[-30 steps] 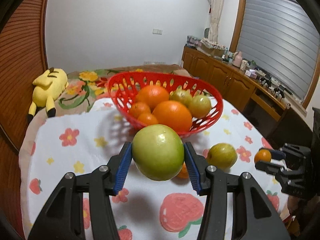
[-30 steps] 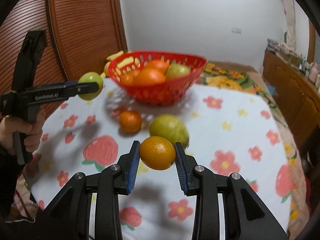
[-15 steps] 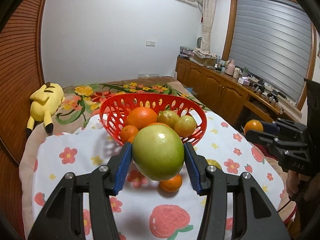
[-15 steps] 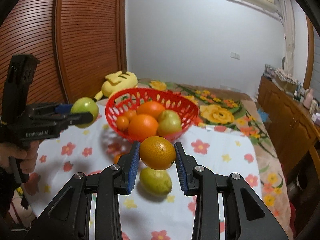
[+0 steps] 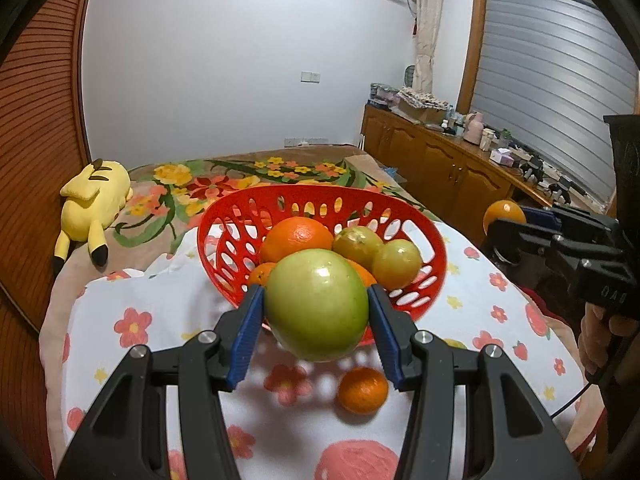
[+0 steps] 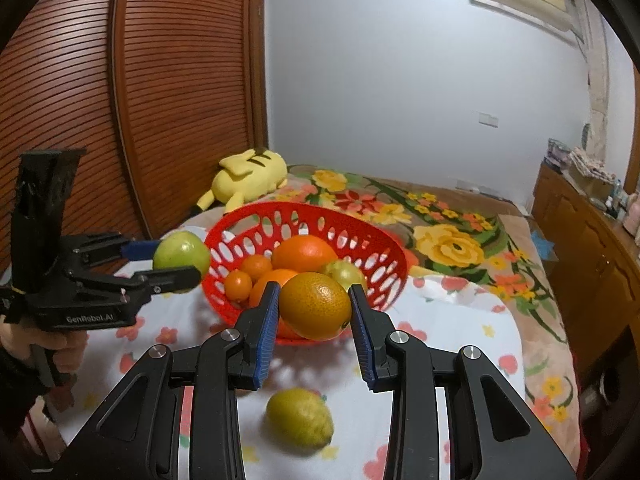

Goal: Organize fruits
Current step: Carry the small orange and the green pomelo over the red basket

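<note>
My left gripper [image 5: 316, 332] is shut on a large green apple [image 5: 317, 305], held in the air just in front of the red basket [image 5: 434, 248]. The basket holds oranges and green fruits. In the right wrist view my right gripper [image 6: 314, 320] is shut on an orange [image 6: 315, 305], raised before the same red basket [image 6: 386, 240]. A small orange [image 5: 363, 390] lies on the tablecloth below the apple. A yellow-green lemon [image 6: 300, 417] rests on the cloth under my right gripper. Each gripper shows in the other's view: the left gripper [image 6: 176, 256] with the apple [image 6: 182, 250], the right gripper [image 5: 506, 216] with the orange [image 5: 504, 213].
The table wears a white cloth with flowers and strawberries [image 5: 132, 320]. Behind it lies a bed with a floral cover [image 6: 440, 232] and a yellow plush toy [image 5: 94, 200]. A wooden sideboard [image 5: 452, 168] runs along the right wall, a slatted wooden wardrobe [image 6: 160, 100] along the left.
Both grippers rose with their fruit and drew level with the basket. The right gripper climbed from low over the cloth, so the lemon now lies below it.
</note>
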Demonstrator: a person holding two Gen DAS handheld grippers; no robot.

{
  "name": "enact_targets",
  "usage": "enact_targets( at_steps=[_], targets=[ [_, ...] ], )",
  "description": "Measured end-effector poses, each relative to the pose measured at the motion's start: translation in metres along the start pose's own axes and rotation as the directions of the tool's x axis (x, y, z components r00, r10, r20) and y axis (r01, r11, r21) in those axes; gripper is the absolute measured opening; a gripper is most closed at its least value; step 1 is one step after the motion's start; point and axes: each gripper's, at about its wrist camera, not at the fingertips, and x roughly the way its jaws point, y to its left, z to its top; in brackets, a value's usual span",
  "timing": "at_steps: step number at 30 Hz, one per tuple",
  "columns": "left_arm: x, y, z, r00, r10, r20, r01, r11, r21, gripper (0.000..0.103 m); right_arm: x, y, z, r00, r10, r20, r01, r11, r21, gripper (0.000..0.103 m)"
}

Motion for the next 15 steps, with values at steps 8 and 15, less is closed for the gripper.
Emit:
enact_targets(
  at_steps=[8, 15],
  targets=[
    [0.027, 0.005, 0.013, 1.0, 0.012, -0.028, -0.012, 1.0, 0.005, 0.051, 0.029, -0.016, 0.015, 1.0, 0.019, 0.015, -0.019, 0.999, -0.026, 0.034],
    [0.048, 0.011, 0.021, 0.998, 0.027, -0.05, -0.026, 1.0, 0.007, 0.051, 0.061, -0.029, 0.027, 1.0, 0.013, -0.017, -0.013, 0.999, -0.036, 0.034]
  ],
)
